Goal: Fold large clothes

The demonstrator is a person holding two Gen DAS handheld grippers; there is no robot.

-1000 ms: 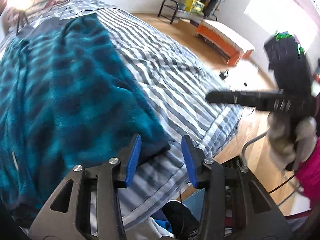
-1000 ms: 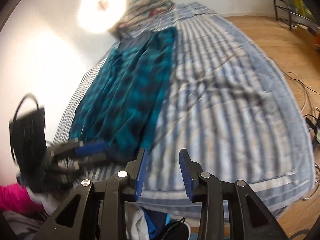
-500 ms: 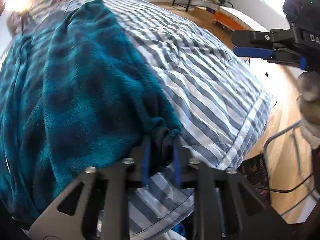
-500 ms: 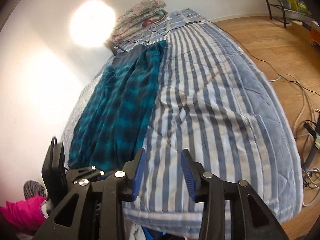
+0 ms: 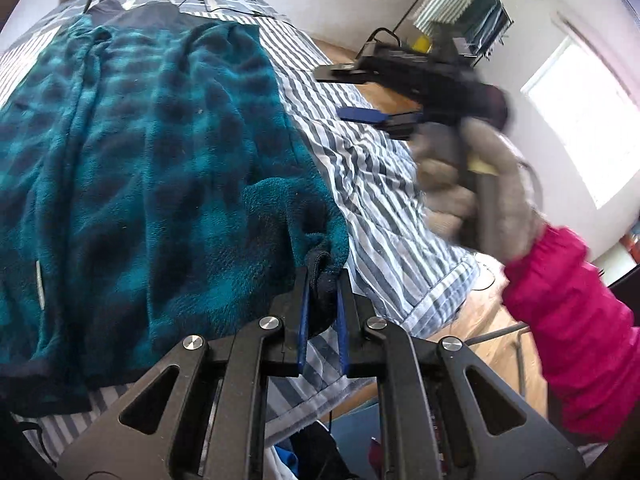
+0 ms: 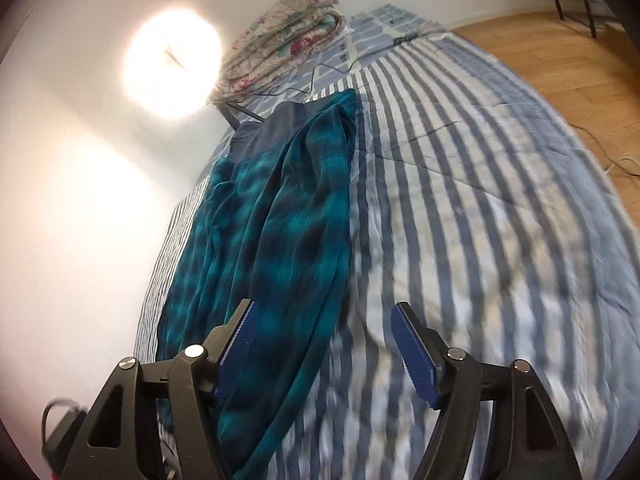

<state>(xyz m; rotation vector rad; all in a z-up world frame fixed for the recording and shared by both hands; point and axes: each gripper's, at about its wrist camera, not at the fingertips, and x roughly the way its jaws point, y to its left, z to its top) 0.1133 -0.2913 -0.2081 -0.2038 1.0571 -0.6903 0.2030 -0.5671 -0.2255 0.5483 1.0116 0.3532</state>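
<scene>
Lengthwise on the striped quilt [image 6: 460,208] lies the teal plaid fleece garment [image 5: 152,168], its dark collar end toward the folded floral blanket [image 6: 288,36] at the quilt's far end. Its near dark-trimmed corner is bunched and clamped between the pads of the left gripper [image 5: 323,320], whose jaws have just been closing. The right gripper [image 6: 328,356], jaws just widening and empty, hovers over the garment's right edge. Judged, this is the grasping step; next the right needs a second hold before any fold.

left gripper [image 5: 322,312] jaws closed on fleece garment [image 5: 160,160] | right gripper [image 6: 324,344] jaws opened
</scene>
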